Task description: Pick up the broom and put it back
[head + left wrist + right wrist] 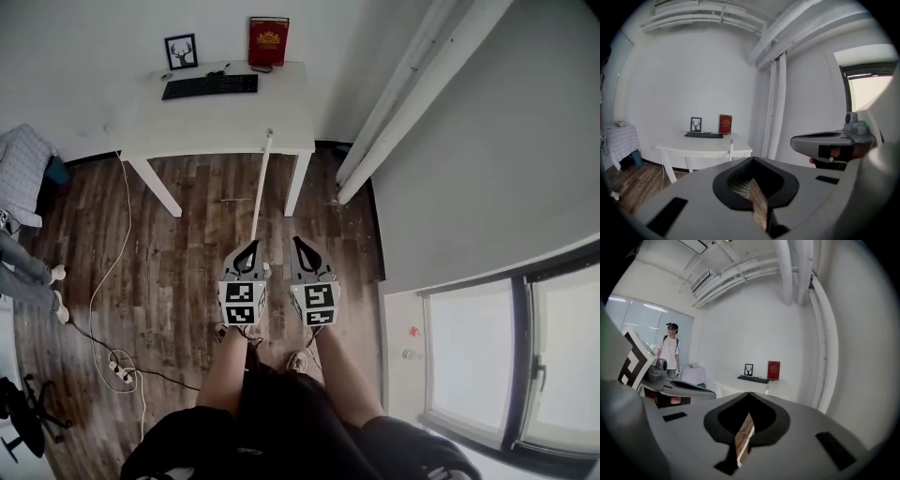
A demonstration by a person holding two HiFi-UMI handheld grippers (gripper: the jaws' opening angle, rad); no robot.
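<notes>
Broom (pixel 261 187) stood propped with its white handle running toward twelve o'clock, the top end resting against the front edge of the table (pixel 281 112); its head was hidden behind the grippers in the head view. Left gripper (pixel 247 248), at six o'clock of the handle, had its jaws pressed together with nothing between them. Right gripper (pixel 302 246), just beside it at three o'clock, was likewise closed and empty. Neither touched the broom, which both gripper views placed well ahead. Judgement: the broom was not in hand; whether it had already been returned or awaited pickup could not be determined.
</notes>
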